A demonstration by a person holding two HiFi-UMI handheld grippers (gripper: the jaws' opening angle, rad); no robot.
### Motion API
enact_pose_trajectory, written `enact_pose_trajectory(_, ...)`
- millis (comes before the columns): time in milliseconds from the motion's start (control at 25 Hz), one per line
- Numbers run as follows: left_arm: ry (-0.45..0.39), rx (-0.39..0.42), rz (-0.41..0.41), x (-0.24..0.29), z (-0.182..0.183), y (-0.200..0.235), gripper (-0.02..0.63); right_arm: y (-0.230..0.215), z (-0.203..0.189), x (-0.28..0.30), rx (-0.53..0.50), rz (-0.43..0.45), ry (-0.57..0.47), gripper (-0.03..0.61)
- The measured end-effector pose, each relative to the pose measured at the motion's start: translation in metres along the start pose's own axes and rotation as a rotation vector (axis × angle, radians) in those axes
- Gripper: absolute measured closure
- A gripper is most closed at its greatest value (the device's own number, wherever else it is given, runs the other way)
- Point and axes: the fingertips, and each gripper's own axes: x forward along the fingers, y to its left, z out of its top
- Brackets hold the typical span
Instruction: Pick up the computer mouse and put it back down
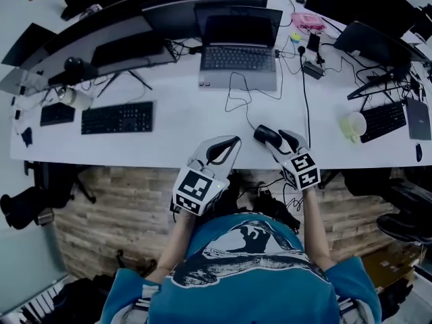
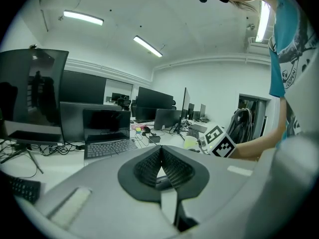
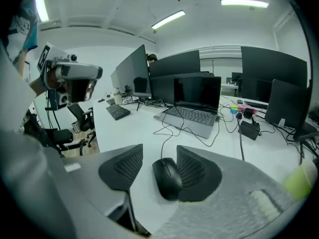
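The white desk (image 1: 175, 140) carried an open laptop (image 1: 239, 59) at twelve o'clock, a keyboard (image 1: 117, 117) at nine, the mouse (image 1: 267, 135) at five.

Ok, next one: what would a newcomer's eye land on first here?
A black mouse lies near the front edge of the white desk, between the open jaws of the right claw. The left claw hangs shut beside it, and an open laptop stands further back.

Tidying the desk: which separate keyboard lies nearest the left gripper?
The wide black keyboard left of the laptop; the short keyboard lies further left, the third keyboard far right.
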Motion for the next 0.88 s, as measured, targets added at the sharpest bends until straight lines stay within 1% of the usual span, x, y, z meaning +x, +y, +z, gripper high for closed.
enact_pose_trajectory(160,0.004,0.009,-0.006,-0.011,-0.003,0.011,0.600,-0.003,-0.023,0.029,-0.037,0.020,0.096,0.308)
enact_pose_trajectory(280,-0.005,0.017,-0.009,-0.017,-0.003,0.020,0.600,-0.006,-0.042,0.049,-0.084,0.029,0.184,0.271)
enact_pose_trajectory(400,-0.007,0.022,-0.013,-0.021,0.001,0.026,0.600,-0.011,-0.062,0.065,-0.132,0.036,0.286,0.248)
enact_pose_trajectory(520,-0.009,0.025,-0.027,-0.022,0.001,0.029,0.600,-0.016,-0.075,0.078,-0.140,0.045,0.353,0.241)
enact_pose_trajectory(680,-0.004,0.027,-0.050,-0.023,-0.002,0.031,0.600,-0.016,-0.084,0.087,-0.124,0.063,0.399,0.239)
enact_pose_trajectory(880,0.007,0.028,-0.051,-0.026,-0.006,0.036,0.600,-0.016,-0.083,0.086,-0.077,0.023,0.363,0.256)
